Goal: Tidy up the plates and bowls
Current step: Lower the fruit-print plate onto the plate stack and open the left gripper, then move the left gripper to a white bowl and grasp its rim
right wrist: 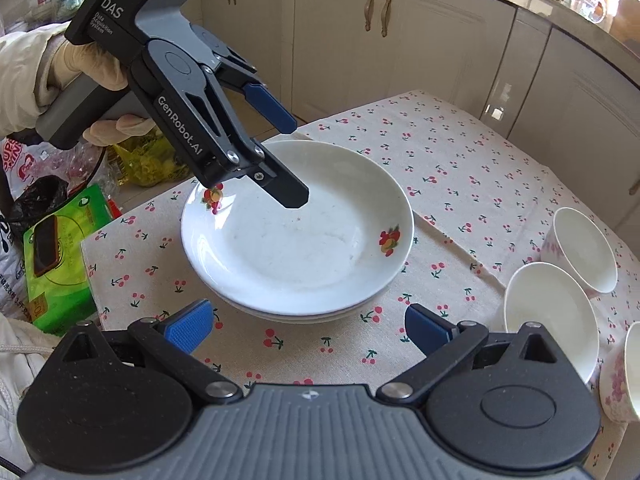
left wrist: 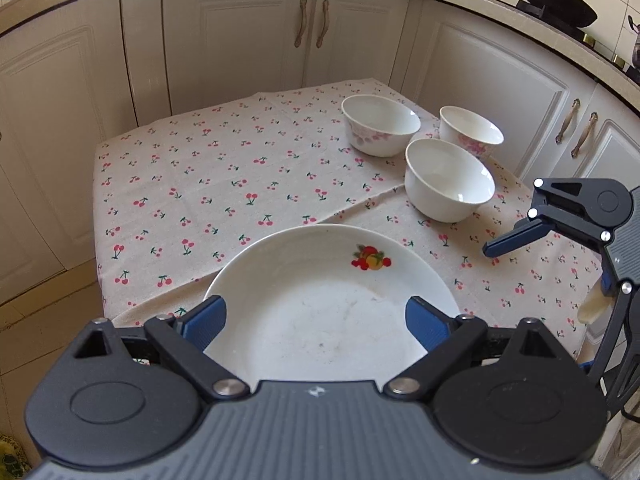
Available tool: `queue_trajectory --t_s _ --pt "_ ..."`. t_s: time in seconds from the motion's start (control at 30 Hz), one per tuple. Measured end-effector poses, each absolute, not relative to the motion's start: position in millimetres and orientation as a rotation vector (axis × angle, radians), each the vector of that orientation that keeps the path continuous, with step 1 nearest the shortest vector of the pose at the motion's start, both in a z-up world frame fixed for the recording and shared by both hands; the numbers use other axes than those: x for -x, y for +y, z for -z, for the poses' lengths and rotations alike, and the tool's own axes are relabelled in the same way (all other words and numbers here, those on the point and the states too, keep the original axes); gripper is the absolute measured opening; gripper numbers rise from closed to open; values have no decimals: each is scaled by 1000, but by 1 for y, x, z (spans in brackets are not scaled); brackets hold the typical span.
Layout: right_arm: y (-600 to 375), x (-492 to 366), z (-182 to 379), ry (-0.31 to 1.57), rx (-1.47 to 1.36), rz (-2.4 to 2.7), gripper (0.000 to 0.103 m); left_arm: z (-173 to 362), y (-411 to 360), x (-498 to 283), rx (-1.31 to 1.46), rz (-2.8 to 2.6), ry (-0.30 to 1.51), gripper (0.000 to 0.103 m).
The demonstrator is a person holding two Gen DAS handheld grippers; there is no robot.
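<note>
Glossy white ceramic plates (right wrist: 296, 240), 3 glazed bowls (left wrist: 448, 178), matt woven tablecloth (left wrist: 224, 184)

table (right wrist: 460, 168) | cherry cloth (left wrist: 224, 184) | plate stack (right wrist: 296, 240) | three bowls (left wrist: 448, 180)

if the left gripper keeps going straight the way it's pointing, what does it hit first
Most likely the top plate of the stack. The left gripper is open and angled down over its near rim, with nothing between them. How far above the plate it hangs is unclear.
</note>
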State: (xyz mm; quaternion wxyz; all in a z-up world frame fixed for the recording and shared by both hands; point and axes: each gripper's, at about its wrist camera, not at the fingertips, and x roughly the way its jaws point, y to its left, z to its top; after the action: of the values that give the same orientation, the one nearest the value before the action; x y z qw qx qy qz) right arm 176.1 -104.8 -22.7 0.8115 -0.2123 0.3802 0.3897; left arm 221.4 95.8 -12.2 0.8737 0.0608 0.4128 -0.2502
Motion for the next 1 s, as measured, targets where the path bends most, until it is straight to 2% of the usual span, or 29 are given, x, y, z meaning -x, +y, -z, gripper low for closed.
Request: queue_trajectory --t_s 0.2,0.57,1.0 --pt "-131 -154 20 738 390 -703 103 -3 77 -196 -131 512 775 96" --pt "-180 -100 26 556 322 -485 103 -12 27 -159 -140 513 734 96" --pt "-220 -74 21 493 273 -366 103 -34 -17 -135 -209 494 706 98"
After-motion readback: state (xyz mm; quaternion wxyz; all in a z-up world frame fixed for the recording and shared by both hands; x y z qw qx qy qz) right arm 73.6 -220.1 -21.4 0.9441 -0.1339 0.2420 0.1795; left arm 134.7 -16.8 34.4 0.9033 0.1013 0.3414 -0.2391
